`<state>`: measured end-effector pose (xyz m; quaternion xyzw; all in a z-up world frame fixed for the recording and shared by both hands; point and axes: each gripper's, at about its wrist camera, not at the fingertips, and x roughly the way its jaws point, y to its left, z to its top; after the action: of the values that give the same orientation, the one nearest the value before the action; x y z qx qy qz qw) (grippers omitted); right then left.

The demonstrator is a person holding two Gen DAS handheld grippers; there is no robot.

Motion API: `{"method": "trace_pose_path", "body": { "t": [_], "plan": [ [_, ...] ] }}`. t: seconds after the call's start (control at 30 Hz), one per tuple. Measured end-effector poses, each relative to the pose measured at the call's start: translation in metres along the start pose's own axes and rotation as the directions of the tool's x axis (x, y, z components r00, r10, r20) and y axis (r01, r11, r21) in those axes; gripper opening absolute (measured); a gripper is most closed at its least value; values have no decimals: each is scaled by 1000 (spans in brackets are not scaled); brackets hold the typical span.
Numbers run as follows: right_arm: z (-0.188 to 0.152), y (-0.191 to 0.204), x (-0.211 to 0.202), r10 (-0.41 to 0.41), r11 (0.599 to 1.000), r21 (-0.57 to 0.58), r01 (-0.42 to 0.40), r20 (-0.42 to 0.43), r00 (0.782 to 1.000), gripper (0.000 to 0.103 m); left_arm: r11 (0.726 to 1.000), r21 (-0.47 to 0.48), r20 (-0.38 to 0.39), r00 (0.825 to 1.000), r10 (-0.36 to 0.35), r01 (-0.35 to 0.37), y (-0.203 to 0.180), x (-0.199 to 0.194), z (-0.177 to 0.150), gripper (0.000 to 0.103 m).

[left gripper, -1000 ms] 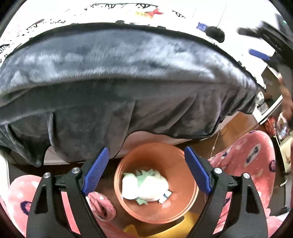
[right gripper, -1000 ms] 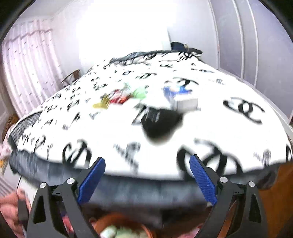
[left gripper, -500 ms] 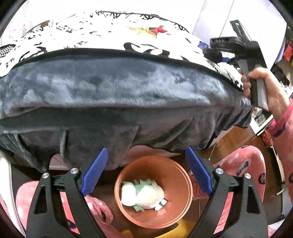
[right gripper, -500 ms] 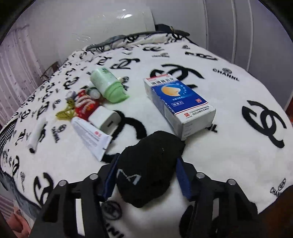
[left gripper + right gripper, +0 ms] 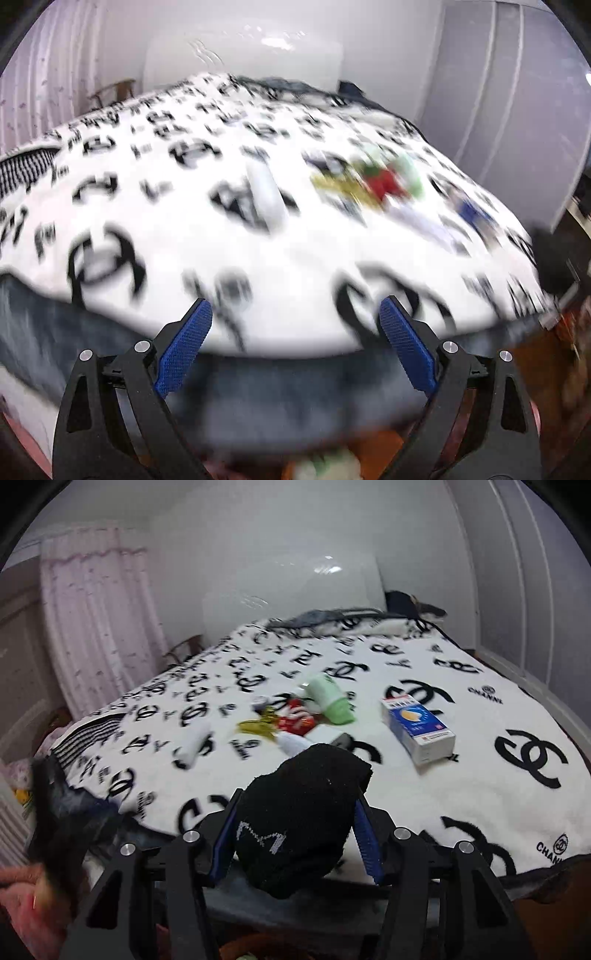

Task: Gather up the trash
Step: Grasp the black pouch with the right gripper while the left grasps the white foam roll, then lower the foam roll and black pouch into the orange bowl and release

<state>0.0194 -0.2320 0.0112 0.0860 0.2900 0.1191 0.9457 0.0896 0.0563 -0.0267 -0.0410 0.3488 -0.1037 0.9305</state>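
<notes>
My right gripper [image 5: 295, 823] is shut on a black sock [image 5: 299, 812] and holds it above the near edge of the bed. On the white blanket [image 5: 424, 805] lie a blue and white box [image 5: 417, 727], a green bottle [image 5: 330, 699], a red wrapper [image 5: 295, 720], a yellow wrapper [image 5: 256, 726], a white tube [image 5: 293, 744] and a white roll [image 5: 194, 746]. My left gripper [image 5: 295, 347] is open and empty in front of the bed edge. The left wrist view is blurred; the red wrapper [image 5: 384, 182] and the white roll [image 5: 264, 194] show there.
The orange bin [image 5: 380, 448] with white and green trash shows at the bottom of the left wrist view, below the grey blanket edge [image 5: 280, 391]. A pink curtain [image 5: 96, 627] hangs at the left. A white headboard [image 5: 291, 587] stands behind the bed.
My right gripper has lifted the black sock off the blanket and drawn back toward the bed edge. My left gripper has swung up from the bin to face the bed top.
</notes>
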Motion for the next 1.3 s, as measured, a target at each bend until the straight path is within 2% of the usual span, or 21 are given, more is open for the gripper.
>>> {"method": "trace_pose_path", "body": {
  "t": [0.07,0.17,0.33,0.4,0.43,0.5,0.53,0.77,0.9,1.07,1.17,1.23,1.3],
  "plan": [
    [-5,5,-7,20,1000,-12,-20,6,1000,55,1000,-23,-15,1000,5,-6,9,26,30,90],
    [-14,10,-13,33,999,-29,-33,-1,999,55,996,-56,-68,996,65,-69,19,63,61,90],
    [-24,11,-15,43,999,-26,-43,-18,999,55,984,-140,-136,987,92,-111,30,107,86,88],
    [-26,11,-14,52,999,-15,-52,-25,998,55,978,-191,-179,983,46,-81,36,122,90,76],
    [-27,10,-14,52,999,-12,-52,-26,998,55,970,-221,-210,976,50,-97,40,130,91,68],
    [-29,10,-13,54,998,-8,-55,-31,998,55,965,-237,-256,965,51,-114,42,140,90,28],
    [-30,10,-12,58,998,-3,-58,-33,998,55,963,-246,-266,963,42,-110,43,142,88,28],
    [-35,15,-11,70,998,-2,-71,-42,997,55,968,-245,-210,978,-9,-44,43,114,85,24],
    [-39,20,-12,81,997,-8,-81,-45,996,55,977,-207,-141,987,-82,52,34,70,85,24],
    [-50,27,-15,88,996,-22,-89,-67,994,55,986,-102,-97,985,-141,131,12,10,62,24],
    [-61,32,-17,95,994,-46,-99,-98,991,55,986,-22,-131,977,-168,166,-6,-18,30,24],
    [-70,36,-20,98,992,-68,-106,-121,988,56,981,45,-190,966,-178,189,-19,-28,-4,25],
    [-85,42,-22,103,988,-95,-119,-157,982,56,974,85,-267,947,-181,210,-26,-28,-40,25]
  ]
}}
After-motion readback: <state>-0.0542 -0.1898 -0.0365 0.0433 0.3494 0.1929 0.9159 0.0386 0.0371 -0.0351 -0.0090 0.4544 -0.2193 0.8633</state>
